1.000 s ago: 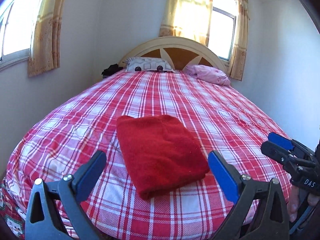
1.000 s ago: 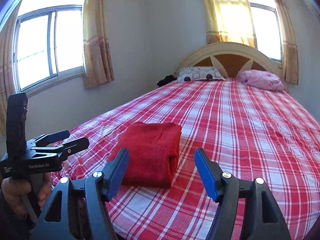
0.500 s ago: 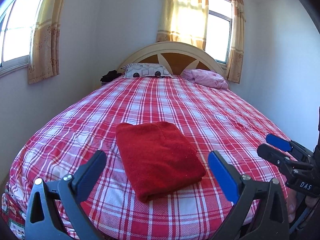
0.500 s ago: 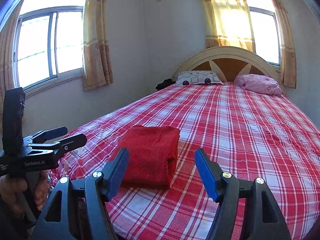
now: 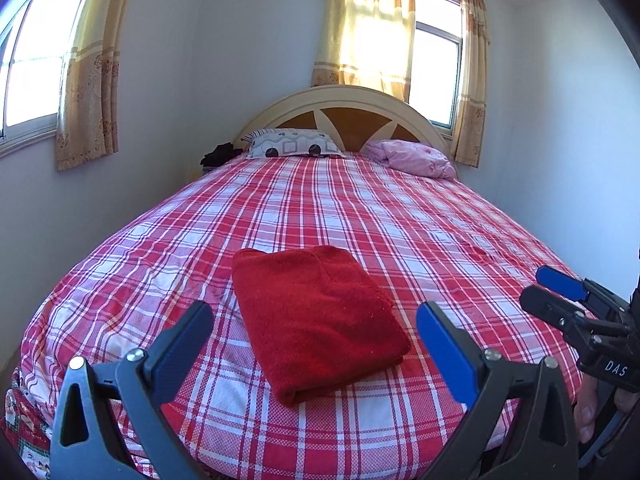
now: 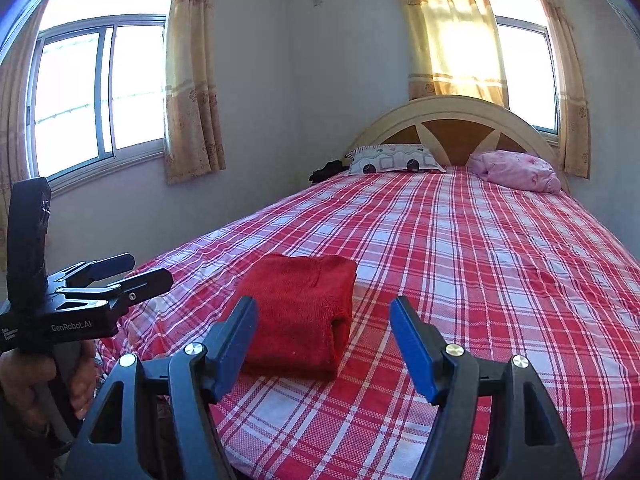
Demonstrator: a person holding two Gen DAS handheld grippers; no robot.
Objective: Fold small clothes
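Observation:
A red cloth (image 5: 316, 316) lies folded into a thick rectangle on the red-and-white plaid bed (image 5: 420, 216), near its foot. My left gripper (image 5: 313, 314) hovers in front of the cloth, open, its blue pads apart and touching nothing. The right gripper (image 6: 324, 306) is also open and holds nothing, with the red cloth (image 6: 300, 304) a little beyond and left of its gap. Each wrist view catches the other tool: the right gripper (image 5: 538, 285) at the right edge, the left gripper (image 6: 148, 267) at the left edge, held by a hand.
A patterned pillow (image 5: 292, 146) and a pink pillow (image 5: 412, 158) lie against the arched headboard (image 5: 340, 98). Something small and black (image 5: 218, 155) sits at the bed's far left corner. Walls with curtained windows close in on both sides.

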